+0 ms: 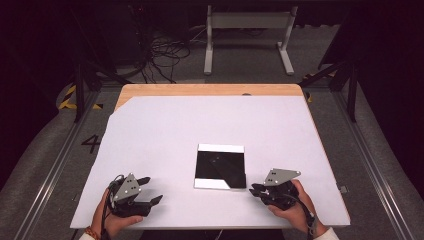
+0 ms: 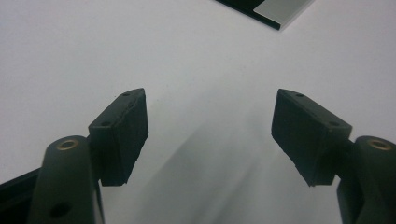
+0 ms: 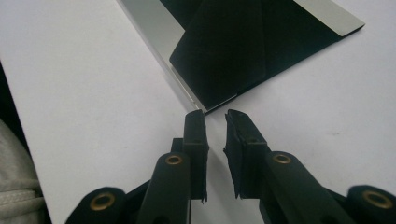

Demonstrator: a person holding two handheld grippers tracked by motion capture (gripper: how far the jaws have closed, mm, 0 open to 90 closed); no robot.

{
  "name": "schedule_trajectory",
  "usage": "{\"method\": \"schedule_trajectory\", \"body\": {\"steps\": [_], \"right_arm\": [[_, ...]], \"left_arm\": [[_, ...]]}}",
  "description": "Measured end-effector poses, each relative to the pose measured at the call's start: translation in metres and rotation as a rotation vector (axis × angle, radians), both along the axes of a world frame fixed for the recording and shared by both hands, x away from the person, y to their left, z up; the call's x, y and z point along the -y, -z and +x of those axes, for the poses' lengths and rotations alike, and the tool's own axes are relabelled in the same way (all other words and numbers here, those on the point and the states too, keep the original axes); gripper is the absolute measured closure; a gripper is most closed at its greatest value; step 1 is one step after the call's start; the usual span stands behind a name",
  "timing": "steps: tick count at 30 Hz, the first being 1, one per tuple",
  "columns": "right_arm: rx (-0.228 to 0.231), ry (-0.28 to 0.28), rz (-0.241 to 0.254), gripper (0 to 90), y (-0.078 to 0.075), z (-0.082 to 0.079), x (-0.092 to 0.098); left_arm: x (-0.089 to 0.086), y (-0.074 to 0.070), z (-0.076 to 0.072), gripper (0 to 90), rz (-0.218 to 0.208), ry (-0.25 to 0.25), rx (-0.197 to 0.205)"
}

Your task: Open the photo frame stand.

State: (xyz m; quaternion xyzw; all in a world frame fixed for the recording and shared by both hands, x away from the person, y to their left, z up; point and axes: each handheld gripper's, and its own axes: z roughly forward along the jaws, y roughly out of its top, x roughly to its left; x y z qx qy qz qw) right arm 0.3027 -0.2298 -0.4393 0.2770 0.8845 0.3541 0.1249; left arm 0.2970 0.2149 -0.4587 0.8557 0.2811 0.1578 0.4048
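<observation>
Thin black sheet, partly folded, waiting mid-counter

We judge the black sheet [image 1: 220, 166] light, limp and slippery; we'd pinch its near right corner, just beyond our nearly shut, empty right claw [image 3: 215, 116]. Left claw [image 2: 210, 135] gapes empty, well apart.

white table cover [image 1: 200, 125], cables on floor [image 1: 165, 52], grey stand [image 1: 247, 22]

At frame centre lies a glossy, mirror-like square panel [image 1: 220, 166] with a matt black sheet [image 3: 243, 51] folded over it. The table cover [image 1: 165, 145] looks smooth, matt and paper-like; bare wood [image 1: 200, 89] edges its top.
</observation>
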Motion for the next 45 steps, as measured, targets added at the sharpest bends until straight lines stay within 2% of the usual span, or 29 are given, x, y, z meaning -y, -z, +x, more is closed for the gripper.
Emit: {"method": "schedule_trajectory", "body": {"steps": [2, 7, 11, 21, 32, 40, 45], "right_arm": [[-0.008, -0.024, -0.024, 77.7, -0.003, 0.001, -0.002], [-0.022, -0.022, -0.060, 78.6, -0.011, 0.005, -0.008], [-0.052, -0.014, -0.110, 80.1, -0.008, 0.004, -0.010], [-0.073, -0.012, -0.149, 81.8, 0.000, 0.005, -0.016], [-0.071, -0.005, -0.145, 83.3, 0.001, 0.010, -0.024], [-0.067, 0.011, -0.101, 83.9, 0.003, 0.009, -0.021], [-0.049, 0.015, -0.076, 83.5, 0.004, 0.010, -0.020]], "left_arm": [[0.003, 0.001, 0.002, 26.5, -0.003, 0.004, -0.002], [0.010, 0.003, 0.008, 26.1, 0.014, 0.023, -0.006], [0.013, 0.003, 0.009, 26.0, 0.005, 0.031, -0.008], [0.018, 0.002, 0.010, 25.9, 0.008, 0.051, -0.006], [0.027, 0.002, 0.006, 25.8, 0.027, 0.075, -0.003], [0.027, 0.002, 0.010, 27.7, 0.017, 0.071, -0.020], [0.030, 0.000, 0.010, 40.6, 0.002, 0.109, -0.023]]}}
